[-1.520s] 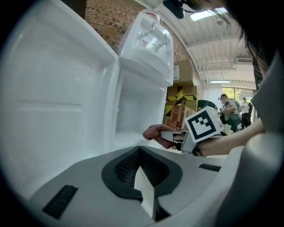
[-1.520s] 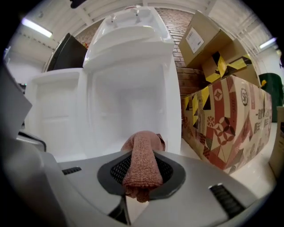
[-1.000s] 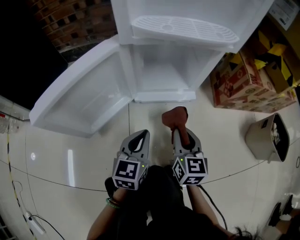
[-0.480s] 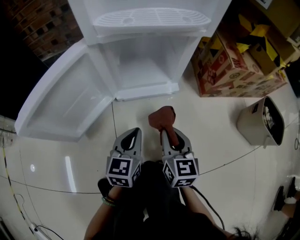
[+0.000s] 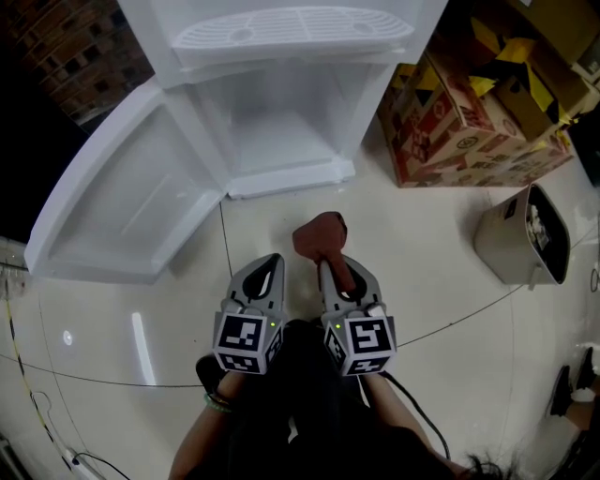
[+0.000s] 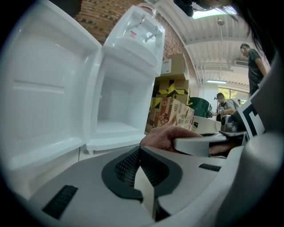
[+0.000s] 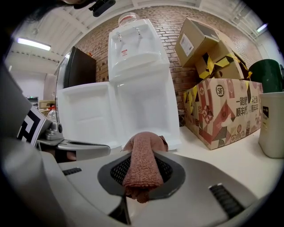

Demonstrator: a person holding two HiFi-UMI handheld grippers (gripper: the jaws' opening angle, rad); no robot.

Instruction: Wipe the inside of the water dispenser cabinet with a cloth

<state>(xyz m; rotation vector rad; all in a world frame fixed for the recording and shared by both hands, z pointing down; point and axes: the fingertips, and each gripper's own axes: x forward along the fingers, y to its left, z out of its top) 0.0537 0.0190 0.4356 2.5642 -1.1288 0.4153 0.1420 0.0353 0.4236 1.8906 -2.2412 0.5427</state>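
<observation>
Nearest me, the two grippers sit side by side, just apart, above dark trousers, both pointing away toward the dispenser. The left gripper (image 5: 270,269) has its jaws pressed together with nothing between them. In its own view the ribbed pads meet in a tight line. The right gripper (image 5: 334,270) is clamped on the cloth (image 5: 319,238), a reddish-brown terry rag. One strip of it runs back between the pads, and the rest bunches into a soft lump past the tips, hanging over the pale tiled floor (image 5: 431,309). The cloth is well short of the cabinet and touches nothing but the jaws.

Farther out and slightly left stands the white water dispenser cabinet (image 5: 309,122). Its lower compartment is open and bare white inside. Its door (image 5: 122,206) is swung wide to the left, with the inner face turned up toward me. Above the opening sits the slotted drip tray (image 5: 291,28). In the right gripper view a clear bottle (image 7: 128,18) stands on top of the unit.

To the right of the cabinet a printed cardboard box (image 5: 450,127) stands close beside it, with more boxes stacked behind. Nearer on the right a beige bin (image 5: 520,244) stands on the floor, well apart from the grippers. There is something pale in its mouth, but I can't make out what. A brick wall (image 5: 84,47) closes the far left.
</observation>
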